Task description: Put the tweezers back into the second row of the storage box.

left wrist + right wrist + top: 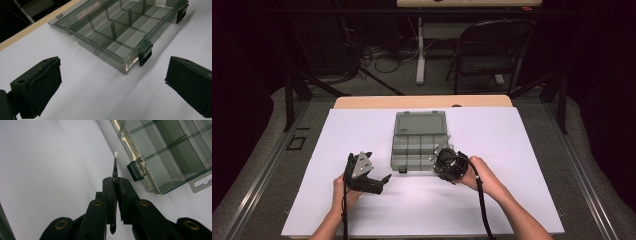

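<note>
Tweezers (114, 167), or some thin flat metal strip like them, sit clamped between my right gripper's (115, 181) jaws, which are pressed together on the shaft. The long axis runs straight out along the jaws: a squared silvery tip pokes forward past the fingertips and a darker end hangs back behind them, toward the camera. I can't tell for certain what the tool is; it is slim, shiny and seen edge-on.

Ahead of that tip and off to the right of the fingers lies the organizer box (172, 152), open, smoky clear plastic with divider walls, its compartments apparently bare. Its black latch (133, 171) is just beside the fingertips, apart from the metal. My judgement is that the tool belongs in one of the near compartments, so the move turns on swinging the tip right and over the front wall.

From the high view, the right gripper (443, 159) hovers at the box's (419, 142) near right corner, clearly the closer hand. My left gripper (371, 172), jaws spread wide on nothing, waits near the box's near left corner, with the front wall and the other latch (145, 55) ahead between its pads (46, 87).
</note>
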### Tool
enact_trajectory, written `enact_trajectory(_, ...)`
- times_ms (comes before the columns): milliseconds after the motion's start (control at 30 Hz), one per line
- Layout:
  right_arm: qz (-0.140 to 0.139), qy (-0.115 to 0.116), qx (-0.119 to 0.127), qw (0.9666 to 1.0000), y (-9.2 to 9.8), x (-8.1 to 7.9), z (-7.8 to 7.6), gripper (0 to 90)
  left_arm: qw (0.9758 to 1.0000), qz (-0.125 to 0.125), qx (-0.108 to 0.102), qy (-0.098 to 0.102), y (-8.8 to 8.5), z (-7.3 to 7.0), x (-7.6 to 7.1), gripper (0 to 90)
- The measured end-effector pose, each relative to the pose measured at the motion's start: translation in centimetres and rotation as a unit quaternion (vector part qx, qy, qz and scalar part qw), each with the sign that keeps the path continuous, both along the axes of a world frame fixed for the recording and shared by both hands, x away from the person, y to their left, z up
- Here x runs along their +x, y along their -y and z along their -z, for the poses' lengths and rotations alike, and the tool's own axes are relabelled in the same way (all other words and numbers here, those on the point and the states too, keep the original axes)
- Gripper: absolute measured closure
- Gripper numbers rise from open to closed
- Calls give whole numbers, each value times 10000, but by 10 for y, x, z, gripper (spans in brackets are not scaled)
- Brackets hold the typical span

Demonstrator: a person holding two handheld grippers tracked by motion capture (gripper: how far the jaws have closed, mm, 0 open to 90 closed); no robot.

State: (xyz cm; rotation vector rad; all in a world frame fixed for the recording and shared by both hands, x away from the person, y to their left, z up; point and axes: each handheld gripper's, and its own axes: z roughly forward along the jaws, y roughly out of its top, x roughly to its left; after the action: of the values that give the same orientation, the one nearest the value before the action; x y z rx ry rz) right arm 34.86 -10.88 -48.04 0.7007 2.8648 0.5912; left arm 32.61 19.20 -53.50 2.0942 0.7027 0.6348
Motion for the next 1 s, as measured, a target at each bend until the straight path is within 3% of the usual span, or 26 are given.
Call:
enact_trajectory(400, 16, 291, 111, 9995, 4, 8, -17, 851, 10000, 30, 33, 21, 3, 0, 0, 1)
enact_trajectory(1000, 52, 511, 238, 9984, 8, 33, -30, 851, 10000, 34, 90, 17, 2, 0, 1, 1)
